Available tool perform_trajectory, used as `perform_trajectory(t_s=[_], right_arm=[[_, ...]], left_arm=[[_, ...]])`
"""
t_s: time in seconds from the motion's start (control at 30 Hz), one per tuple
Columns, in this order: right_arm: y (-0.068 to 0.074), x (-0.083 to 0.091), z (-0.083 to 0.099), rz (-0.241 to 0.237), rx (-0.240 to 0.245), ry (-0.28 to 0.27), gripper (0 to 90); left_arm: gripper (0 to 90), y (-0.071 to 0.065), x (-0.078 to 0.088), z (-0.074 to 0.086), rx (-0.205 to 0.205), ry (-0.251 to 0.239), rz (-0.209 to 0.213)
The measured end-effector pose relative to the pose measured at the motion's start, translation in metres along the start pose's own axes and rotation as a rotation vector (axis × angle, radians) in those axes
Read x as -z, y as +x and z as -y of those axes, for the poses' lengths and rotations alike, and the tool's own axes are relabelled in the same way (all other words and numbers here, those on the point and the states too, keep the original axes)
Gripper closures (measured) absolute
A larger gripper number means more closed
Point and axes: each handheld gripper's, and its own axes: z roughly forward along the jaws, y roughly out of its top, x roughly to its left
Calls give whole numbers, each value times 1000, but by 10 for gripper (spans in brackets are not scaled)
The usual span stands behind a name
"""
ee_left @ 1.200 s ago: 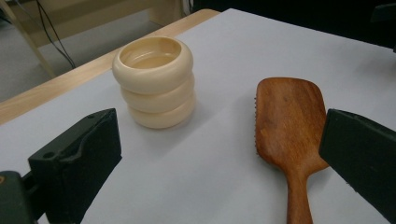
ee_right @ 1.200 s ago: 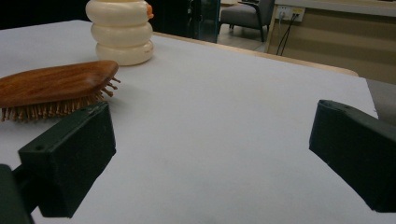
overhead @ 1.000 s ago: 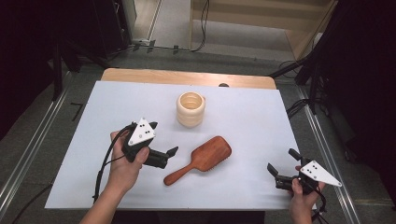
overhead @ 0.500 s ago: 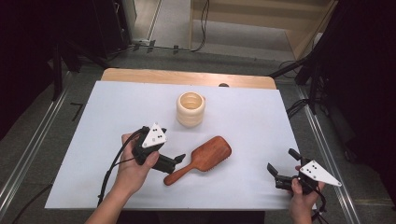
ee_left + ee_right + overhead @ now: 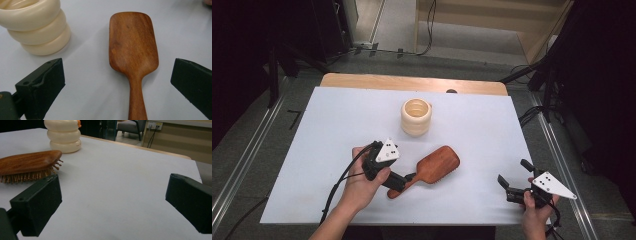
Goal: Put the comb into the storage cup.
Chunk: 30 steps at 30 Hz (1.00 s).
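1. The hairbrush (image 5: pixel 432 169) is a wooden paddle brush of reddish-brown colour, with a broad, rounded-rectangular head that narrows into a slim handle.
2. It lies on the white bench (image 5: pixel 337 120), near the front edge and a little left of the middle, bristles down and smooth back up. The handle points toward the person's left hand; the head points away and to the right.
3. In the left gripper view the back of the brush (image 5: pixel 132 47) shows fine wood grain and a faint sheen. In the right gripper view the short wooden bristles (image 5: pixel 27 175) show under the head, resting on the bench.
4. The left tongs (image 5: pixel 404 181) are spread wide, with the handle running between the two jaws and touching neither.
5. The right tongs (image 5: pixel 514 179) are also wide apart and hold nothing. They sit at the front right of the bench, well apart from the brush.
6. A cream ribbed cup (image 5: pixel 416 116) stands upright behind the brush, near its head but not touching it.
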Motion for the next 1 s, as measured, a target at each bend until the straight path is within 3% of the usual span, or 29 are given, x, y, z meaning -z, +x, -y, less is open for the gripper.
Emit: perform_trajectory(t_s=[0.17, 0.6, 0.67, 0.73, 0.87, 0.97, 1.0], right_arm=[[0, 0, 0, 2, 0, 4, 0], [1, -1, 0, 5, 6, 9, 0], [0, -1, 0, 6, 9, 7, 0], [0, -1, 0, 6, 8, 7, 0], [0, -1, 0, 5, 9, 7, 0], [0, -1, 0, 6, 9, 7, 0], [0, -1, 0, 6, 9, 7, 0]], left_arm=[[0, -4, -7, 0, -8, 35, 15], [64, -12, -29, 6, 1, 134, 5], [96, -13, -32, 7, -8, 156, 20], [142, -15, -36, 7, 2, 168, 4], [141, -16, -40, 8, 11, 195, 38], [163, -18, -43, 8, 2, 221, 26], [225, -19, -45, 9, -2, 235, 30]])
